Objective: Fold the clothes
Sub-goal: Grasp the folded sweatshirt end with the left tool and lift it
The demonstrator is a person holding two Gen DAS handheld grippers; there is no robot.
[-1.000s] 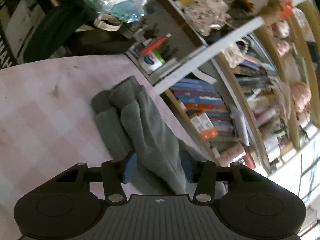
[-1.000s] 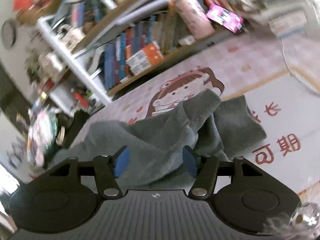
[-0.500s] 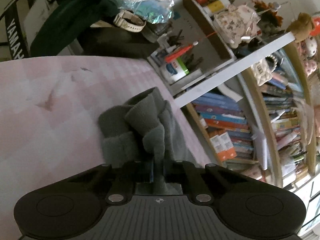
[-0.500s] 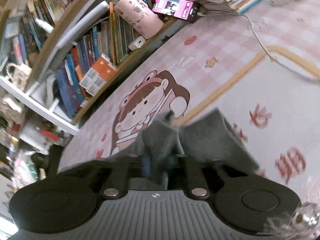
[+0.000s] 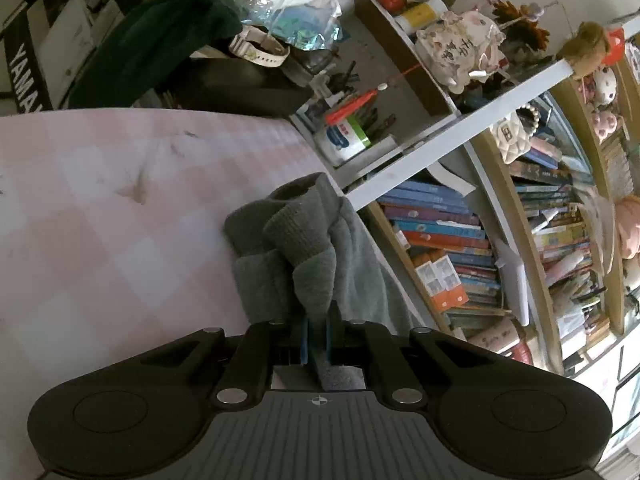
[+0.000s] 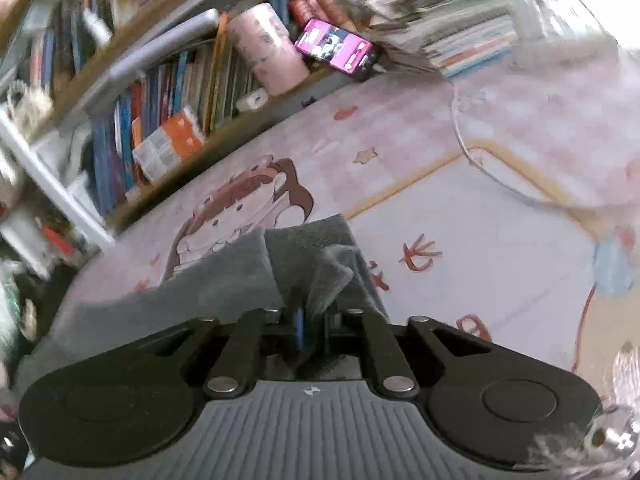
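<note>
A grey fleece garment (image 5: 304, 256) lies bunched on the pink checked tablecloth (image 5: 100, 232). My left gripper (image 5: 316, 340) is shut on a pinched fold of it, with its ribbed cuffs spread just ahead of the jaws. In the right wrist view the same grey garment (image 6: 248, 276) stretches away to the left over the cartoon-printed cloth (image 6: 460, 240). My right gripper (image 6: 314, 330) is shut on its other end, and a ribbed edge stands up at the jaws. The cloth hangs lifted between the two grippers.
A bookshelf (image 5: 460, 240) packed with books runs along the table's far edge. A white shelf board (image 5: 440, 136) with pens and jars stands above. A pink cup (image 6: 268, 48), a phone (image 6: 336, 48) and a book stack (image 6: 460, 36) sit at the back. A white cable (image 6: 492, 180) crosses the cloth.
Both grippers have shut on the grey garment, having stood open around it a second ago. They have since lifted it and bunched the fabric at the jaws.
</note>
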